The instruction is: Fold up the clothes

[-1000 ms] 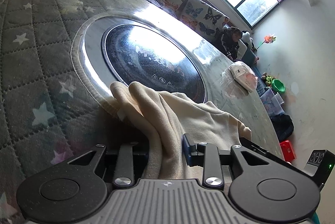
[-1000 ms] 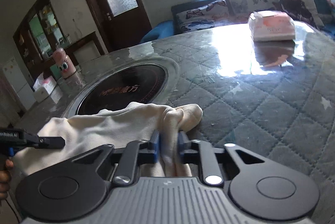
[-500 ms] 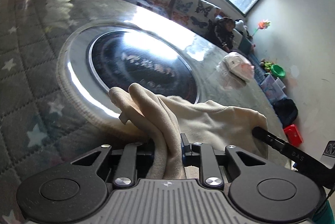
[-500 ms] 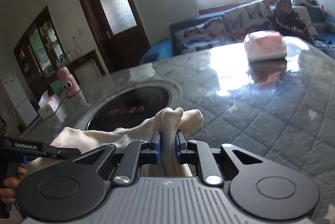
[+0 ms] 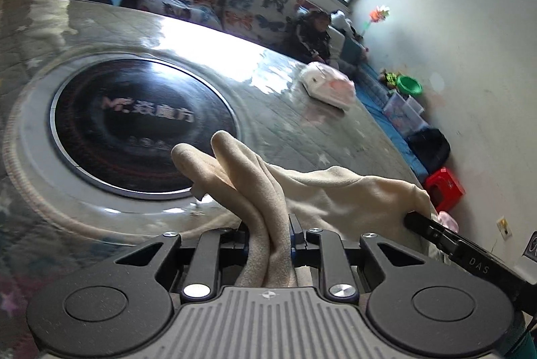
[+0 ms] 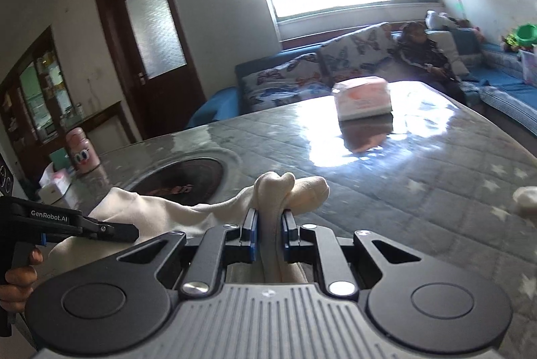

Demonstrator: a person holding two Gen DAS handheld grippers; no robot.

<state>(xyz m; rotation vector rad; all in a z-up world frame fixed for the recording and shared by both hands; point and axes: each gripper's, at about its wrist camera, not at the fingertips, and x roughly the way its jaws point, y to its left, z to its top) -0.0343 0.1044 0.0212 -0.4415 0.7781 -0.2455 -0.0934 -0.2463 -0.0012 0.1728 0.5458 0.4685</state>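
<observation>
From the left wrist, the left hand-held gripper [image 5: 269, 233] is clenched on a bunched fold of the cream garment [image 5: 322, 191], whose cloth rises between the fingers and pokes out ahead in two soft lobes. The garment is lifted over the near edge of the quilted, star-printed worktop [image 5: 285, 127], just in front of the round black hob [image 5: 141, 127] set into it. The right hand-held gripper [image 5: 416, 223] pinches the cloth's far corner at the right. A pink-and-white tissue pack [image 5: 327, 85] lies well apart, blurred.

From the right wrist, the right hand-held gripper [image 6: 269, 231] is clamped on another bunch of the garment [image 6: 167, 214], which spans leftward to the left hand-held gripper [image 6: 127, 231]. A hand [image 6: 18, 278] holds that tool's grip. A small pale thing at the right edge may be more cloth.
</observation>
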